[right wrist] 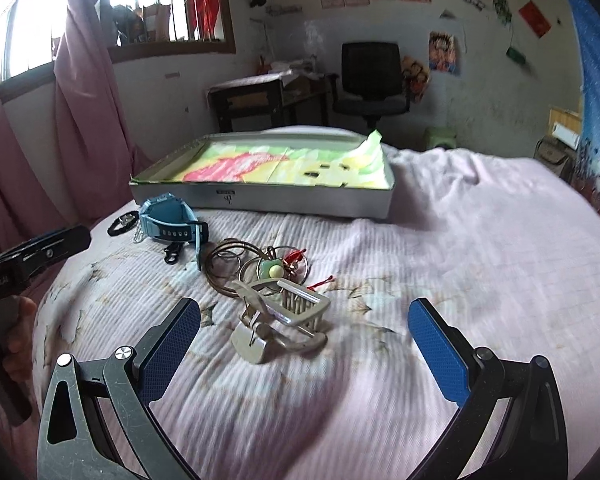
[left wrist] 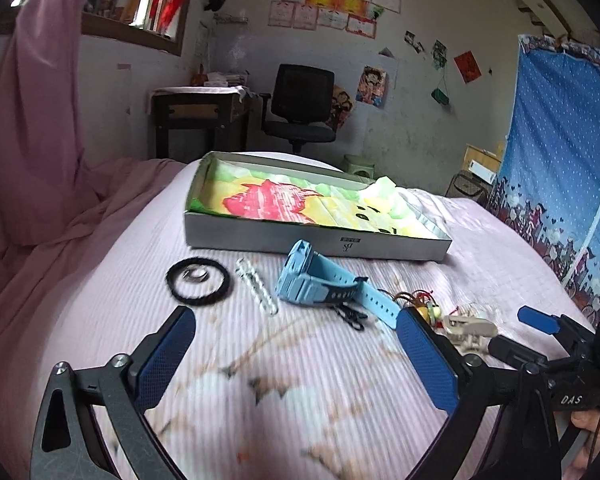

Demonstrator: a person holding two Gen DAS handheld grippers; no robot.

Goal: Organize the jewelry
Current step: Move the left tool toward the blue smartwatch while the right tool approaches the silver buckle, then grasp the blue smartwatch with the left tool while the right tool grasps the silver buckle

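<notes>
A grey flat box lined with a colourful cloth lies on the pink bed; it also shows in the right wrist view. In front of it lie a black bracelet around a silver ring, a clear bead bracelet, a light blue watch, thin bangles with a charm and a beige hair claw clip. My left gripper is open above the bed, short of the watch. My right gripper is open, with the claw clip between its fingers.
A pink curtain hangs at the left. A desk and a black office chair stand beyond the bed. A blue dotted cloth hangs at the right. A small black clasp lies by the watch.
</notes>
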